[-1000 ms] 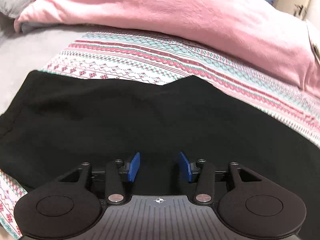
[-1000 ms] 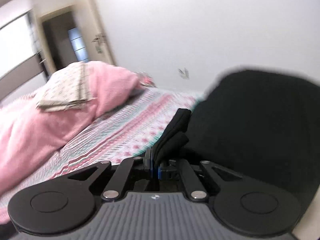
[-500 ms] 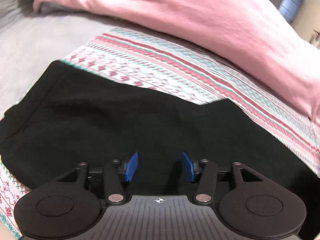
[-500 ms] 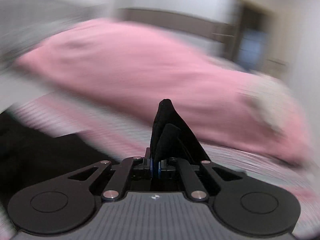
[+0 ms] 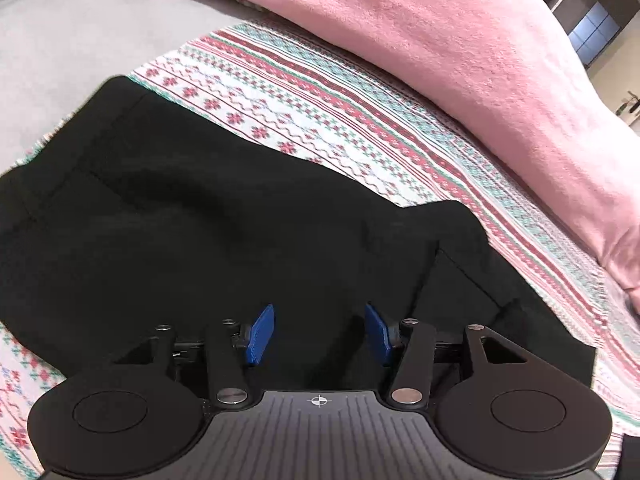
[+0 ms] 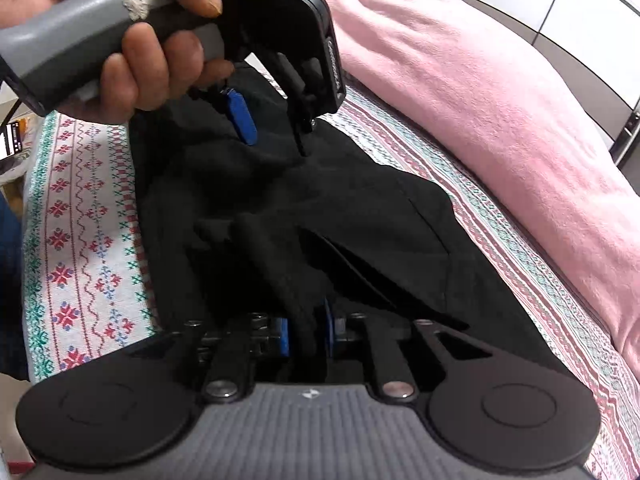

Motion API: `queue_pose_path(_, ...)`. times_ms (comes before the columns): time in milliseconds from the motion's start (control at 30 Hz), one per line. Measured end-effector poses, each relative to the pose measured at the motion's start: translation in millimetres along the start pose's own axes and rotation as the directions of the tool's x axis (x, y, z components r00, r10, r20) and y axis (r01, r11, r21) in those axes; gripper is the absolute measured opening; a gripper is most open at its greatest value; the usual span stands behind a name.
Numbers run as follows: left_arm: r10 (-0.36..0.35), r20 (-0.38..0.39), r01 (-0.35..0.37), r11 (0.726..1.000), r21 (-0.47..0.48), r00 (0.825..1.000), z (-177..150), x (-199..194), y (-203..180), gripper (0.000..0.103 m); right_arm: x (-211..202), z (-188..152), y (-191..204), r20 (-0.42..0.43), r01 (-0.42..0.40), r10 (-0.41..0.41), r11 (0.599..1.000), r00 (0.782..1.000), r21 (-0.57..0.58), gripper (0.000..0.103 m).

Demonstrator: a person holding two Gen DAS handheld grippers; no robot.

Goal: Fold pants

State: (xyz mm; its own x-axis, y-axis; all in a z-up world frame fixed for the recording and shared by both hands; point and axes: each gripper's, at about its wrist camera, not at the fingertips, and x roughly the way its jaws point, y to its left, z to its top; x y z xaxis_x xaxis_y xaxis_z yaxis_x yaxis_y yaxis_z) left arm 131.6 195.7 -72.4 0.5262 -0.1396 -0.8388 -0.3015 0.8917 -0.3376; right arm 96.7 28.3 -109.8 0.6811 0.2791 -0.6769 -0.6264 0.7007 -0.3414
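We see black pants (image 5: pixel 224 240) lying on the patterned sheet (image 5: pixel 320 92) of a bed, a pink blanket (image 5: pixel 460 40) bunched along the far side. Left gripper (image 5: pixel 319 334) hovers over the pants, blue pads (image 5: pixel 260 334) apart, nothing between them; seen from the right wrist it sits above the far end of the pants (image 6: pixel 360 208), a hand (image 6: pixel 132 36) on its grey handle. Right gripper (image 6: pixel 306 332) has a fold of pants between its pads (image 6: pixel 283 336); jaws narrow and just started opening, fabric still pinched.
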Motion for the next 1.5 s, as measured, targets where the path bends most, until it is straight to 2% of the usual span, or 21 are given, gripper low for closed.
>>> queue_pose_path(233,-0.092,-0.018,0.093,0.996,0.008,0.996,-3.7,-0.1,-5.0,0.050,-1.8,7.4,15.2,0.002,-0.040,0.040,0.999,0.999,0.010,0.003)
queue_pose_path(300,-0.118,-0.019,0.119,0.992,0.048,0.993,-7.2,-2.1,-12.8,0.050,-1.6,9.4,11.6,-0.009,-0.066,0.067,0.996,0.998,0.052,0.003)
queue_pose_path(367,-0.156,-0.026,0.158,0.977,0.142,0.987,-13.1,-4.6,-27.8,0.053,0.6,9.6,10.1,-0.015,-0.081,0.082,0.993,0.997,0.084,0.004)
queue_pose_path(467,-0.193,-0.038,0.194,0.922,0.335,0.981,-28.1,-5.4,-59.0,0.059,4.1,10.7,11.7,-0.018,-0.091,0.094,0.990,0.995,0.110,0.005)
queue_pose_path(600,-0.150,-0.084,0.172,0.842,0.512,0.985,-51.9,7.7,-92.6,0.058,4.4,12.1,14.5,-0.015,-0.096,0.099,0.987,0.995,0.131,0.006)
queue_pose_path(700,-0.026,-0.014,0.029,0.757,0.653,1.000,-68.6,17.4,-109.9,0.060,0.8,11.8,16.9,-0.012,-0.096,0.099,0.987,0.995,0.131,0.008)
queue_pose_path(767,0.061,0.062,-0.087,0.690,0.718,0.996,-78.7,25.7,-116.7,0.062,-2.2,10.5,20.1,-0.011,-0.094,0.096,0.987,0.995,0.129,0.008)
queue_pose_path(800,0.085,0.095,-0.127,0.667,0.734,0.992,-80.6,29.7,-118.1,0.065,-0.7,9.3,20.1,-0.011,-0.094,0.096,0.987,0.995,0.127,0.008)
queue_pose_path(833,0.091,0.115,-0.147,0.663,0.734,0.989,-78.5,30.8,-117.3,0.066,-0.6,9.5,21.7,-0.012,-0.094,0.096,0.988,0.995,0.125,0.008)
queue_pose_path(933,0.154,0.205,-0.254,0.695,0.672,0.967,-56.2,31.1,-111.8,0.066,-1.6,8.0,21.2,-0.015,-0.094,0.097,0.987,0.995,0.129,0.008)
queue_pose_path(1000,0.202,0.240,-0.307,0.755,0.580,0.950,-32.5,30.2,-98.1,0.065,-5.5,8.1,18.5,-0.016,-0.094,0.097,0.987,0.995,0.133,0.007)
queue_pose_path(1033,0.213,0.224,-0.301,0.803,0.514,0.951,-18.5,28.9,-87.6,0.065,-5.7,8.0,18.6,-0.017,-0.095,0.098,0.986,0.995,0.134,0.007)
queue_pose_path(1067,0.194,0.191,-0.262,0.855,0.448,0.962,-6.7,26.3,-75.7,0.061,-5.8,8.4,18.9,-0.018,-0.096,0.099,0.987,0.995,0.133,0.008)
queue_pose_path(1100,0.150,0.167,-0.207,0.889,0.408,0.974,-0.9,22.3,-67.0,0.061,-5.8,8.6,19.0,-0.019,-0.097,0.101,0.987,0.995,0.129,0.008)
queue_pose_path(1133,0.078,0.143,-0.130,0.906,0.402,0.987,1.1,16.4,-62.2,0.062,-5.5,9.0,19.2,-0.021,-0.098,0.102,0.987,0.995,0.127,0.008)
queue_pose_path(1167,0.011,0.119,-0.062,0.897,0.437,0.993,-1.5,10.4,-63.3,0.064,-5.1,9.1,19.3,-0.022,-0.100,0.104,0.987,0.994,0.128,0.008)
queue_pose_path(1233,-0.075,0.082,0.014,0.820,0.572,0.994,-17.5,0.9,-77.1,0.067,-6.0,10.3,18.2,-0.022,-0.103,0.107,0.986,0.994,0.130,0.008)
queue_pose_path(1300,-0.069,0.080,-0.002,0.745,0.667,0.994,-37.5,0.9,-93.5,0.073,-7.5,11.8,17.8,-0.021,-0.101,0.105,0.987,0.994,0.124,0.008)
queue_pose_path(1400,-0.046,0.052,-0.009,0.656,0.755,0.998,-61.3,9.0,-111.2,0.073,-8.4,11.5,19.6,-0.016,-0.095,0.098,0.989,0.995,0.116,0.008)
queue_pose_path(1467,-0.035,0.020,0.006,0.609,0.793,0.999,-72.0,17.2,-118.5,0.073,-8.6,11.4,20.1,-0.015,-0.094,0.096,0.989,0.995,0.112,0.009)
queue_pose_path(1500,-0.026,0.021,-0.001,0.600,0.800,0.999,-75.3,21.1,-119.7,0.075,-8.7,11.4,20.3,-0.015,-0.094,0.097,0.989,0.995,0.110,0.009)
